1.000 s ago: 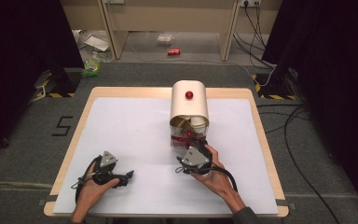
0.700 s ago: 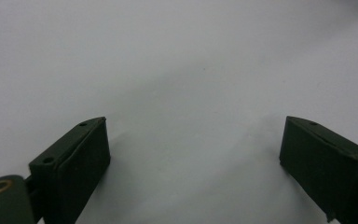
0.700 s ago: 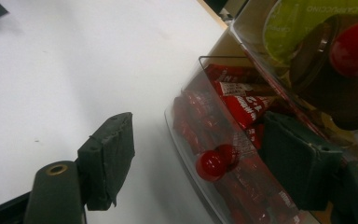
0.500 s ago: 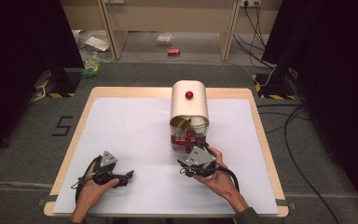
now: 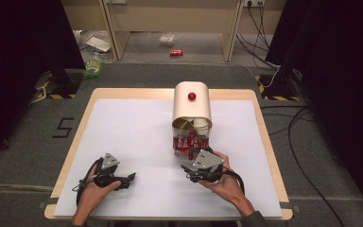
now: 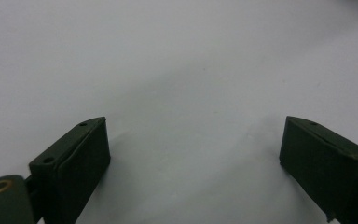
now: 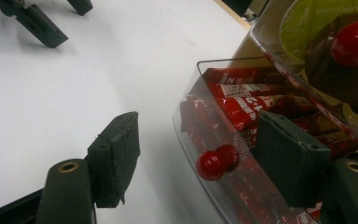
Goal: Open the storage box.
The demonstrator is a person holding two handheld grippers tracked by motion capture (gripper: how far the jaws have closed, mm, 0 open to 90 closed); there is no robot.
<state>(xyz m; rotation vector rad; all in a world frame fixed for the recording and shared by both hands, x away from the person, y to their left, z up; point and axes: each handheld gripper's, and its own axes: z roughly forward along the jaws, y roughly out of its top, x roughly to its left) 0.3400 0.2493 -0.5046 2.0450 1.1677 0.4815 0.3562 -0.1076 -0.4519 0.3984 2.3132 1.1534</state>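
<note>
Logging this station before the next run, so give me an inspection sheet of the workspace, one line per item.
Surface: white mat on a wooden table, bare around the dispenser.
Job's things: cream dispenser box with a red top knob; clear drawer of red packets pulled out, red drawer knob.
Clutter: nothing seen on the table.
Grippers: left gripper open over bare mat; right gripper open around the drawer knob, jaws just closing, fingers not yet touching.
Cables: gripper leads; loose cables on the floor at right.
Surroundings: red can and litter on the floor beyond.
</note>
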